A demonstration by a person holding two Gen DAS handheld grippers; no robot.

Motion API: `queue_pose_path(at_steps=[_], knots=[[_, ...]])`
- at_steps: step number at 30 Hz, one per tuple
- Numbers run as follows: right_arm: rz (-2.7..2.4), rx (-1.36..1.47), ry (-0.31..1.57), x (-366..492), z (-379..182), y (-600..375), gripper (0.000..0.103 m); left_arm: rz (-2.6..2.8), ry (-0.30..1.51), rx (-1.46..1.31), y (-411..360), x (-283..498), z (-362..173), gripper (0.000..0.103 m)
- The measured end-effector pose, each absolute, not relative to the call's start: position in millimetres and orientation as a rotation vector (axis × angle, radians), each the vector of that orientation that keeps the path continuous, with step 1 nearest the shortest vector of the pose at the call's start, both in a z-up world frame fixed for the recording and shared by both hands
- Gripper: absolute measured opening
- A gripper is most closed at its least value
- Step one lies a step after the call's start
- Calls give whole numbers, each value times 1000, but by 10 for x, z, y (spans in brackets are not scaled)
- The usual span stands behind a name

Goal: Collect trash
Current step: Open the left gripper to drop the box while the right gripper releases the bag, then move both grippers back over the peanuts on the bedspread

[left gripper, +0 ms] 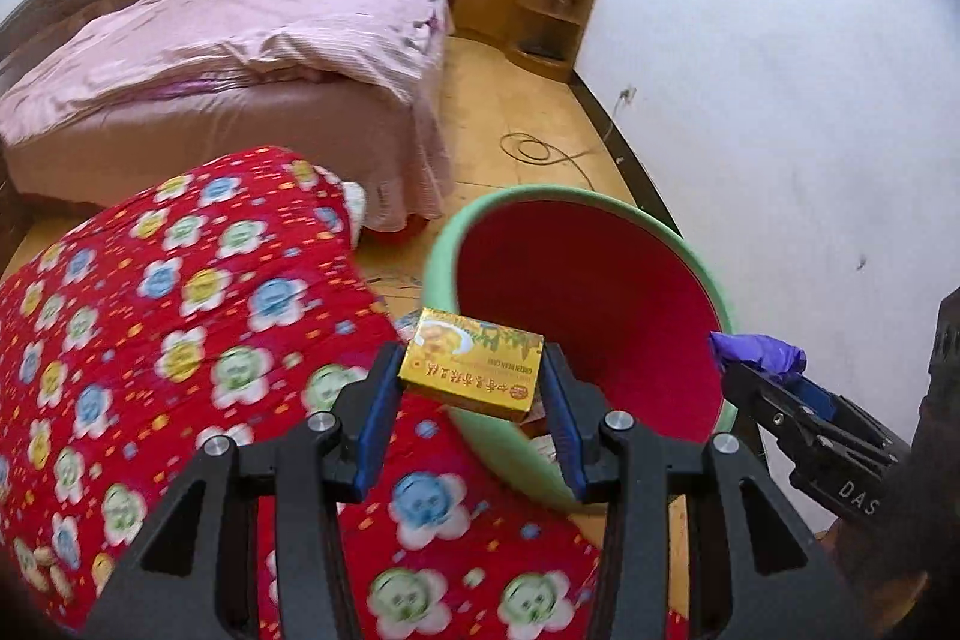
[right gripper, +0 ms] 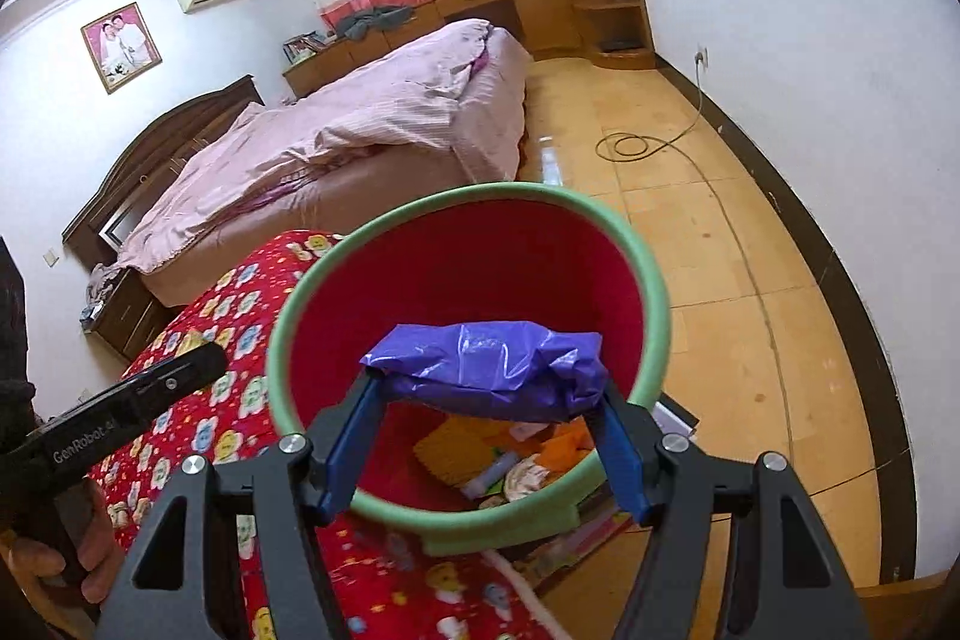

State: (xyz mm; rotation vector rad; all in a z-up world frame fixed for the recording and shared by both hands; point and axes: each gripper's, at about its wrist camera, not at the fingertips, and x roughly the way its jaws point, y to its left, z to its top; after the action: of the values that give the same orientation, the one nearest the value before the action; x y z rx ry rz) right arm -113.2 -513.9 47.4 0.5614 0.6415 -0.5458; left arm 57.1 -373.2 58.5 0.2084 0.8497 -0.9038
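Observation:
My left gripper (left gripper: 474,370) is shut on a small yellow box (left gripper: 471,363) and holds it at the near rim of a green bin with a red lining (left gripper: 447,244). My right gripper (right gripper: 489,388) is shut on a crumpled purple plastic bag (right gripper: 489,361), held over the mouth of the same bin (right gripper: 651,280). Several pieces of trash (right gripper: 510,466) lie at the bin's bottom. The right gripper with the purple bag (left gripper: 756,349) also shows at the right edge of the left wrist view. In the right wrist view, the left gripper's black body (right gripper: 126,400) shows at the left.
A red quilt with a flower pattern (left gripper: 180,340) lies left of the bin. A bed with pink bedding (left gripper: 240,58) stands beyond it. A coiled cable (right gripper: 627,145) lies on the tiled floor by the white wall. Wooden cabinets (left gripper: 528,4) line the far wall.

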Motion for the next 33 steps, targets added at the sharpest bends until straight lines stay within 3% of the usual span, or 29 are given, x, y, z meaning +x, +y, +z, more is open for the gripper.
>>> queue_pose_path(at_steps=[8,15,33], knots=[[-546,576,656,-1123,384,-5365,69,-937,868,258,-4109,569,427,46],[-527,582,677,-1058,303,-5493,70,-934,864,257,-4167,571,393,57],[-485,571,672,-935,340,-5371,78,-827,900,156,-3654,601,467,57]])
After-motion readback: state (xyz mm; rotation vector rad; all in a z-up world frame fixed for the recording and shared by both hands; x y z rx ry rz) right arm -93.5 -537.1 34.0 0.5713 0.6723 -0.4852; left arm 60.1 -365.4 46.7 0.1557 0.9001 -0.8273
